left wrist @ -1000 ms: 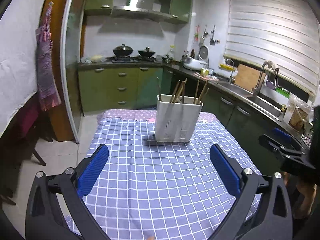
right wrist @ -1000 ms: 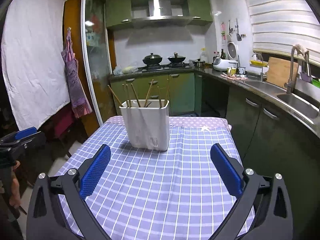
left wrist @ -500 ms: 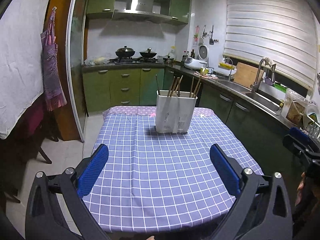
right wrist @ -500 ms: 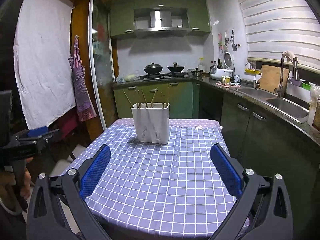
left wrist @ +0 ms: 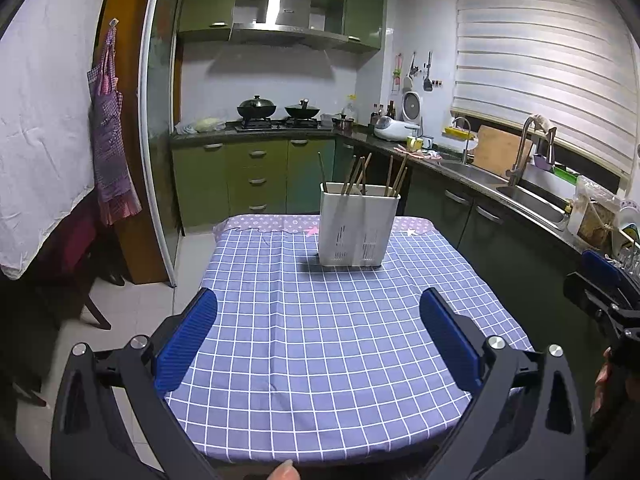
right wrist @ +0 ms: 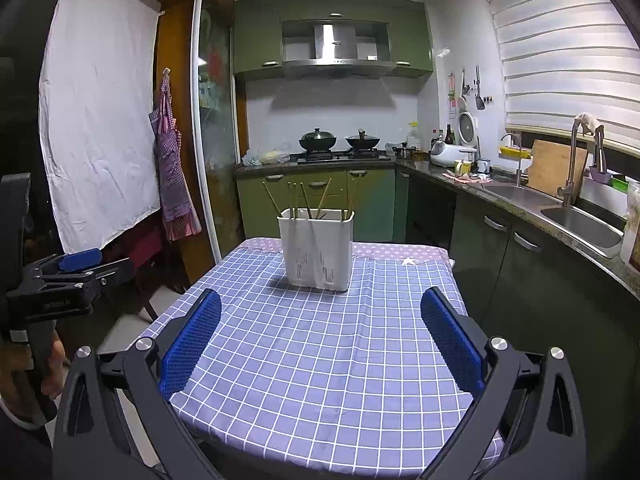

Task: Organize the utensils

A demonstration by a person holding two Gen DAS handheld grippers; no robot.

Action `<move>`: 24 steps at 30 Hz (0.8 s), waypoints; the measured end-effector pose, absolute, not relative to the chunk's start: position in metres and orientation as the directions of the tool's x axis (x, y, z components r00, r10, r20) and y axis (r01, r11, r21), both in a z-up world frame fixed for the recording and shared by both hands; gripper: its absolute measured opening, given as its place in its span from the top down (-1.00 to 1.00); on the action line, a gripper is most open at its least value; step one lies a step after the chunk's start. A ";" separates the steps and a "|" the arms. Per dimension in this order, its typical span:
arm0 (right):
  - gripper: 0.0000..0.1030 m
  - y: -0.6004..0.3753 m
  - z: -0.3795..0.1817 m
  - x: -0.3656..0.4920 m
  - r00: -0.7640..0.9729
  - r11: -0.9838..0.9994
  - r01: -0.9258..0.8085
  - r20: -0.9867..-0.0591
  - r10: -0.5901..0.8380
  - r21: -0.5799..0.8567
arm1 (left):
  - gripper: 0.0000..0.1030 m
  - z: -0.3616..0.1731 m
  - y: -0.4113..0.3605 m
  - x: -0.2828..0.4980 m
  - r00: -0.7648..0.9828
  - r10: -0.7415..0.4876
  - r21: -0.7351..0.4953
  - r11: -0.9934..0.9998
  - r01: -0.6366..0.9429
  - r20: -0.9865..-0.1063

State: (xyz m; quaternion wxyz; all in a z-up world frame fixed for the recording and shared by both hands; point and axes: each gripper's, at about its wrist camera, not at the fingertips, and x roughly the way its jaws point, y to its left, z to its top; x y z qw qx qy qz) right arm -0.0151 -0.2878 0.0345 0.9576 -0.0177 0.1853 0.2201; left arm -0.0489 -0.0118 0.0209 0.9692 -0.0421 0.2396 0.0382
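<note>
A white utensil holder stands at the far end of the table on a blue checked cloth. Several wooden chopsticks stand in it. It also shows in the right wrist view with the chopsticks. My left gripper is open and empty, held above the near table edge, well short of the holder. My right gripper is open and empty, also back at the near edge. Each gripper appears at the side of the other's view: the right one, the left one.
Green kitchen cabinets and a stove with two pots stand behind the table. A counter with a sink runs along the right. A dark chair and a hanging apron are at the left.
Both grippers have pulled back from the holder and away from the table; the holder now looks smaller and farther. Both stay open and empty.
</note>
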 end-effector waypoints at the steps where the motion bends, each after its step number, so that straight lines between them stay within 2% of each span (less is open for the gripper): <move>1: -0.91 -0.287 0.034 -0.015 0.835 0.903 -0.428 -0.364 0.414 0.046 | -0.87 0.021 -0.012 -0.049 0.883 0.056 -0.057 0.994 -0.093 -0.466; 24: -0.91 -0.281 0.027 -0.007 0.825 0.897 -0.439 -0.375 0.422 0.044 | -0.87 0.016 -0.015 -0.040 0.873 0.051 -0.056 0.994 -0.089 -0.485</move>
